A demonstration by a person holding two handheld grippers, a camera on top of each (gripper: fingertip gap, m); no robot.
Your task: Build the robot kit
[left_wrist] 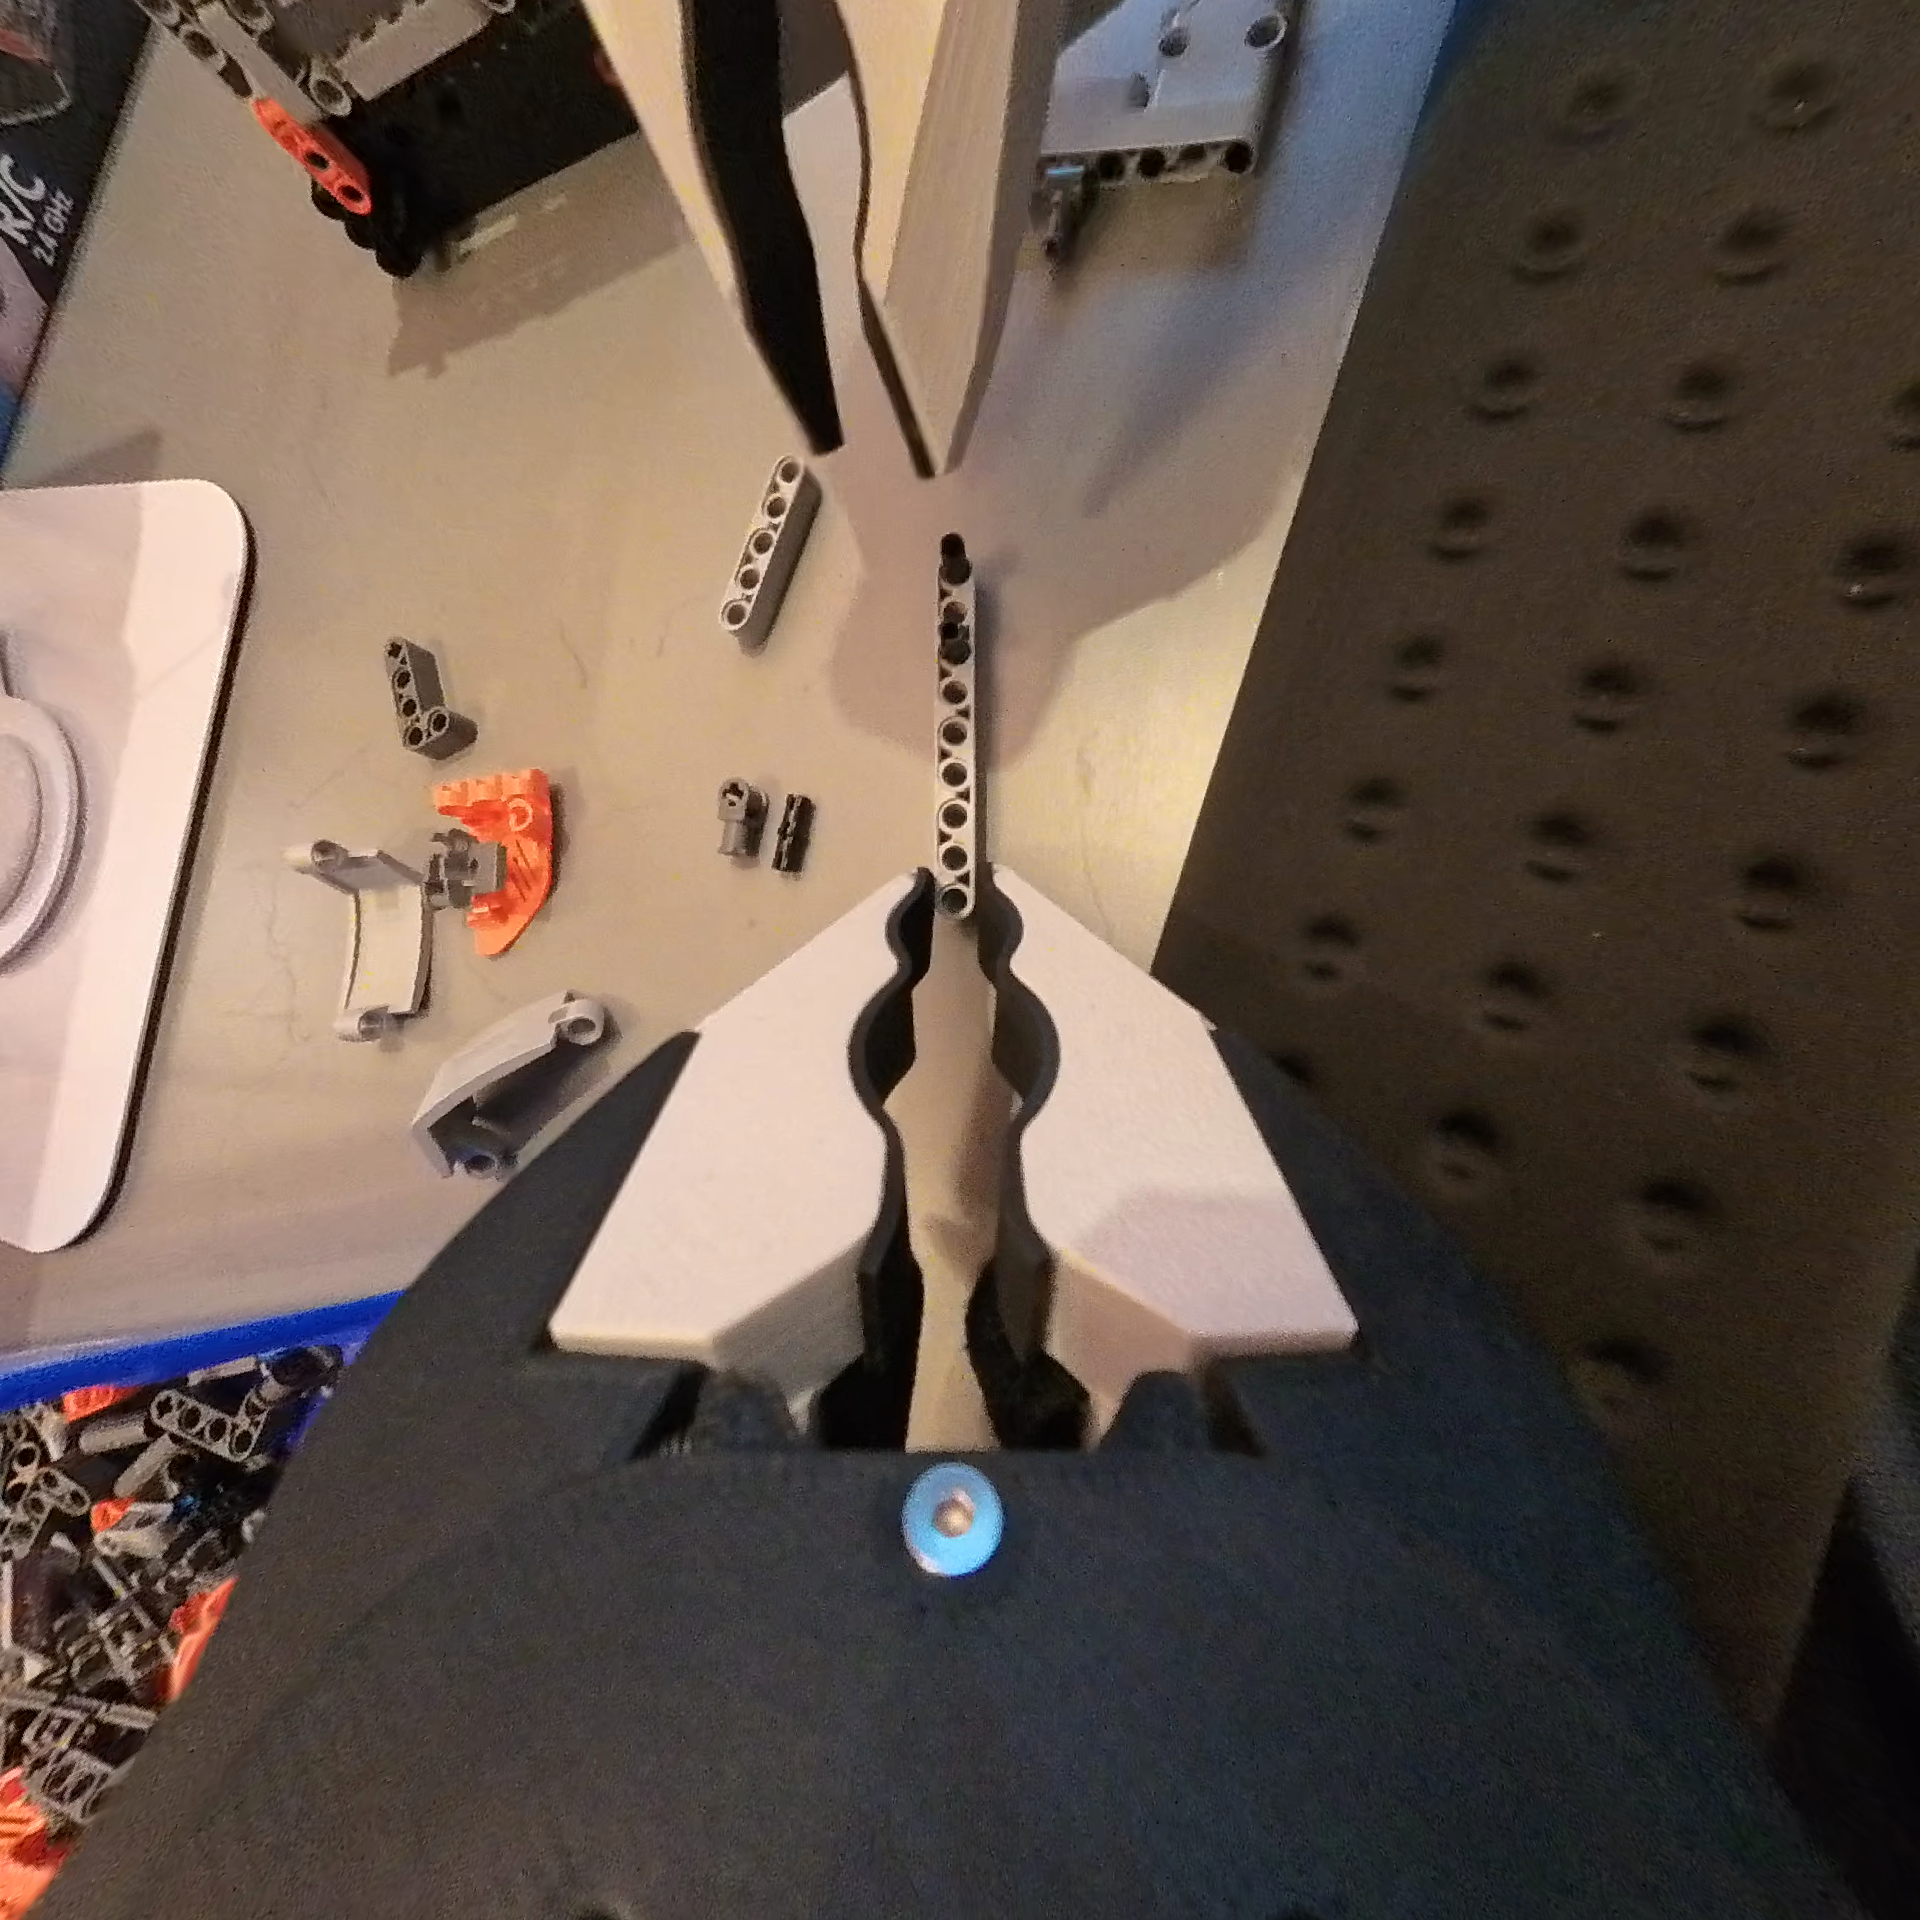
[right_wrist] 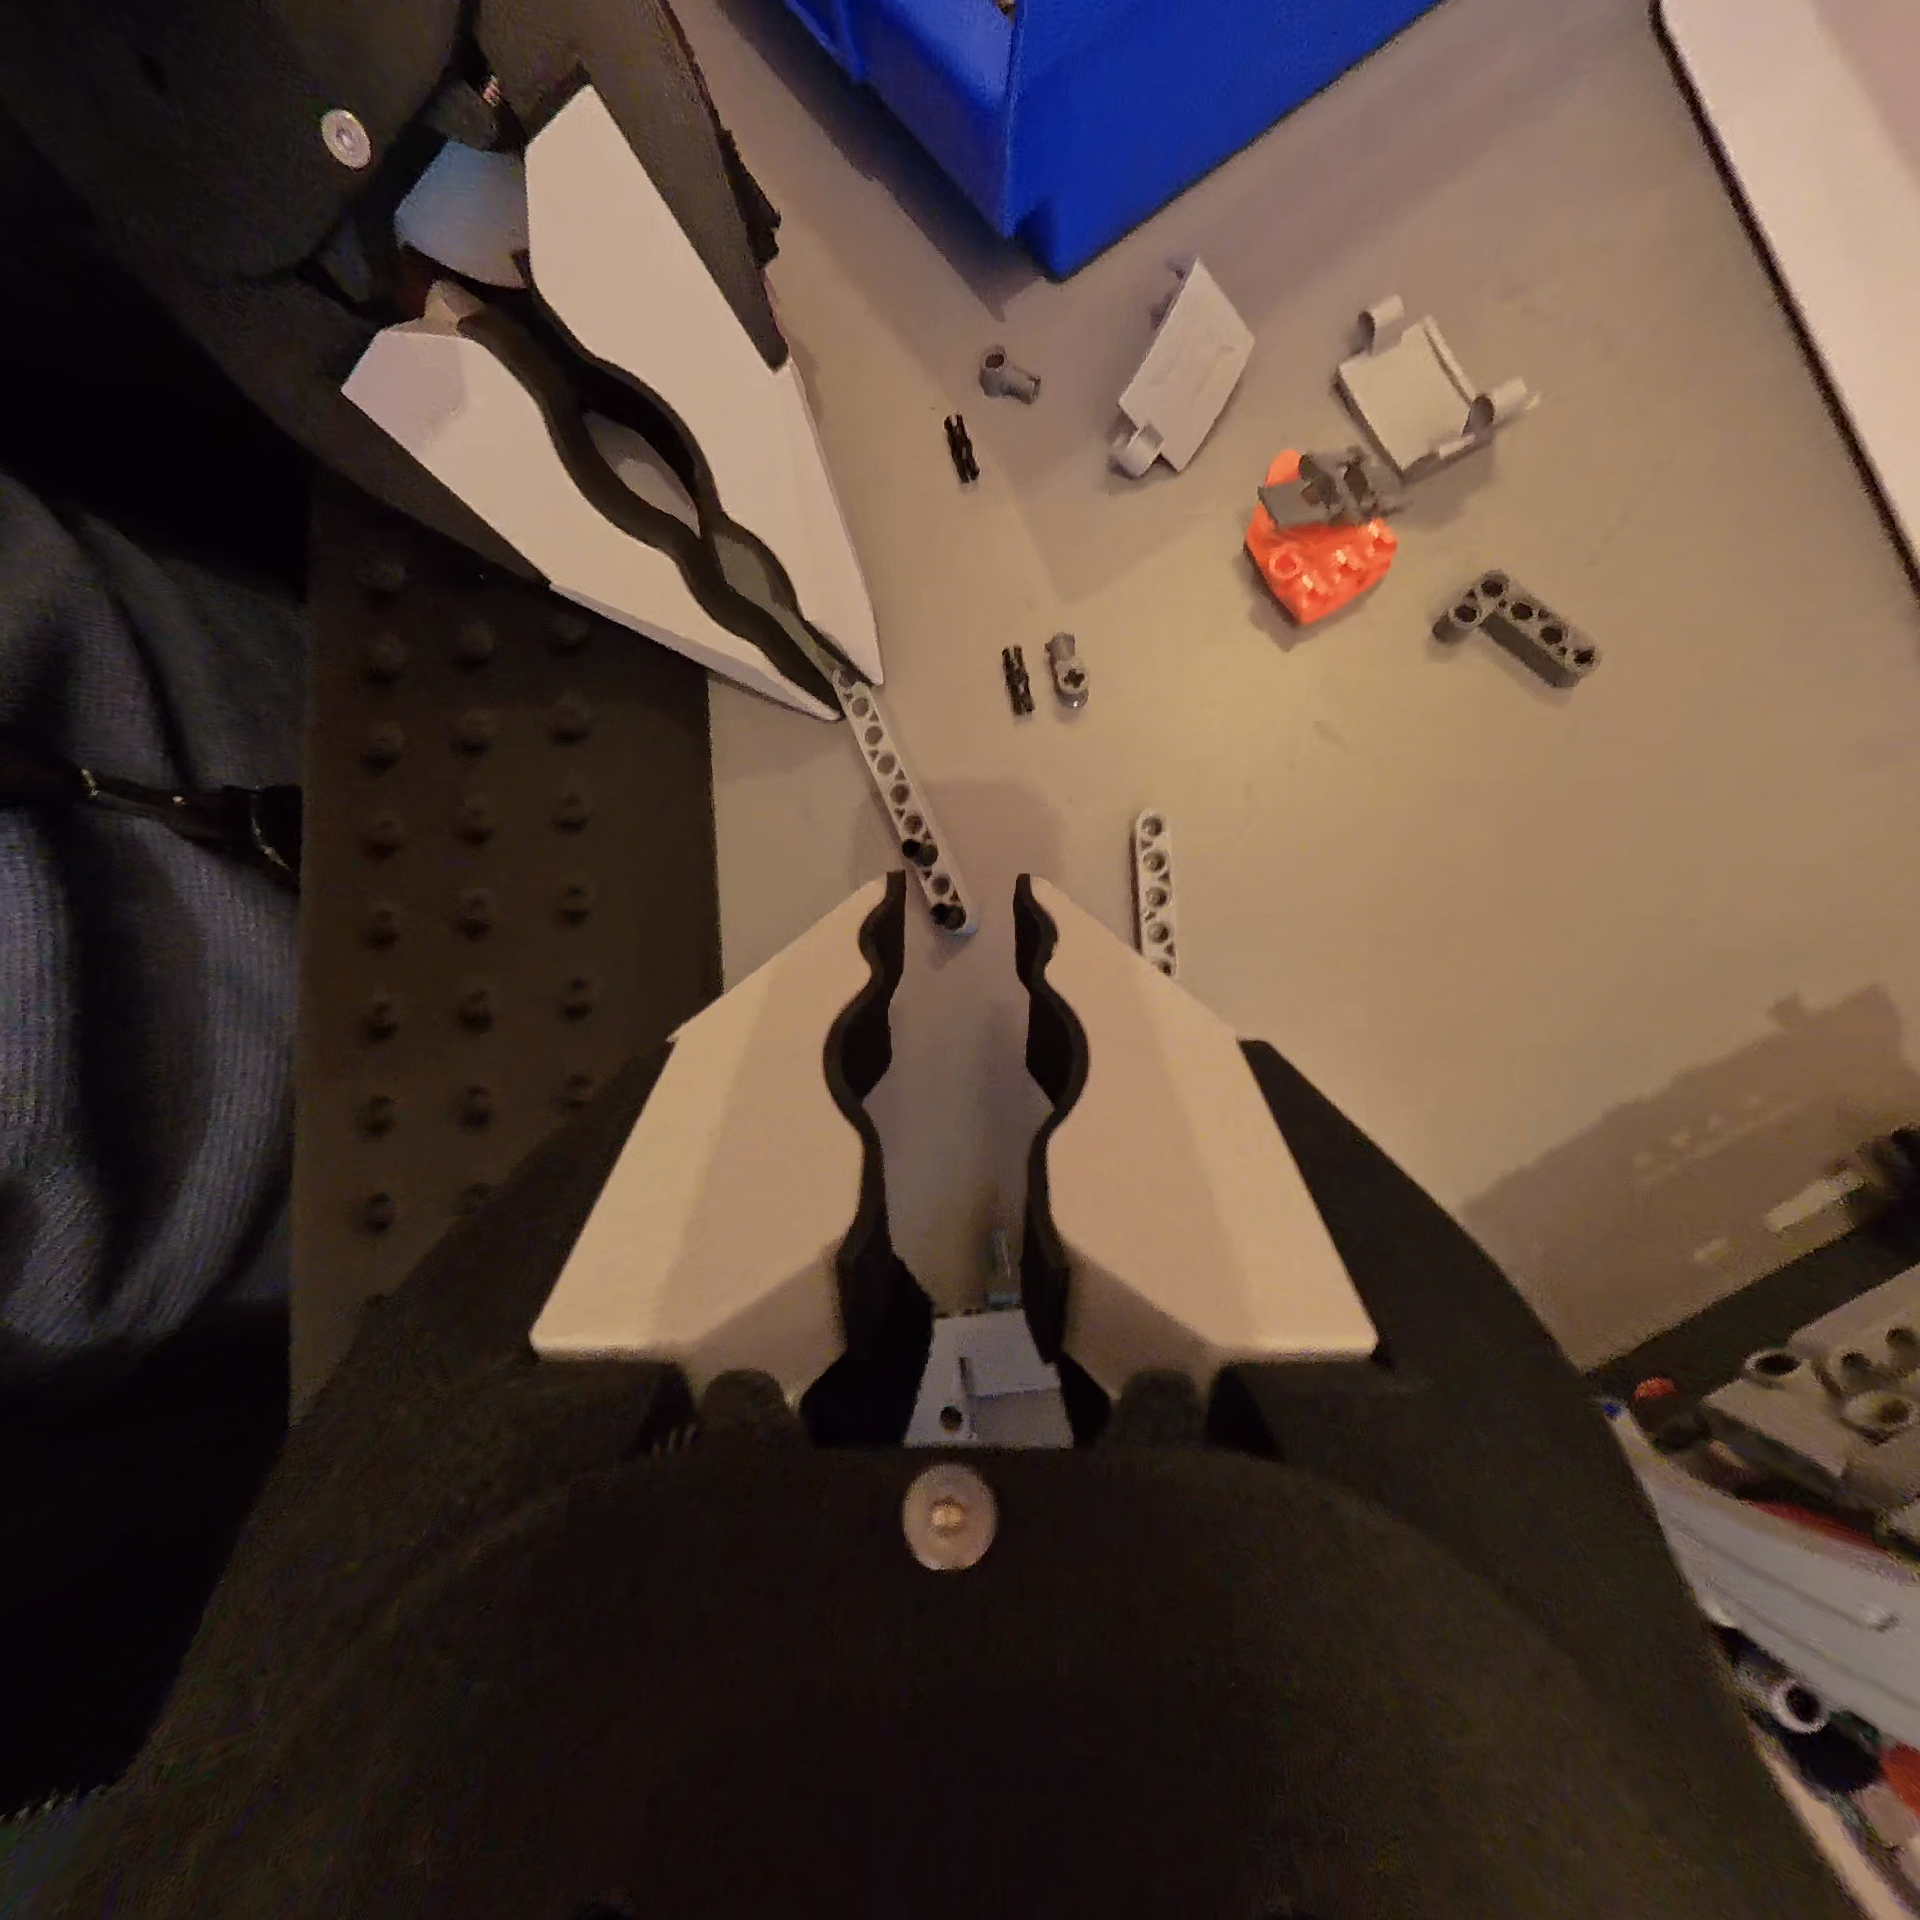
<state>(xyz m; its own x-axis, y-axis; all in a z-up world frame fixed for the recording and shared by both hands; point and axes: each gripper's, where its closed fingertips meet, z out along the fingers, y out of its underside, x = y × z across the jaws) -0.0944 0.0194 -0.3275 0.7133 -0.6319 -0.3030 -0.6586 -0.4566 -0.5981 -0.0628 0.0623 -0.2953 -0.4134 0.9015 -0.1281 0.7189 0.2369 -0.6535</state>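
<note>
The left gripper (left_wrist: 953,883) has its jaws clamped on the near end of a long grey holed beam (left_wrist: 956,748), which juts forward above the grey tabletop (left_wrist: 582,416). Facing it, the right gripper (right_wrist: 954,891) hangs with jaws apart, the beam's far tip just between them. A shorter grey beam (right_wrist: 1153,888) lies just to the right.

The left gripper (left_wrist: 954,883) pinches the near end of a long grey beam (left_wrist: 956,758), which points away over the table (left_wrist: 582,416). Beyond the beam's far end hangs the right gripper (left_wrist: 878,457), jaws slightly apart. Left of the beam lie two small pins (left_wrist: 767,829), a short beam (left_wrist: 771,556) and an orange piece (left_wrist: 504,857).
</note>
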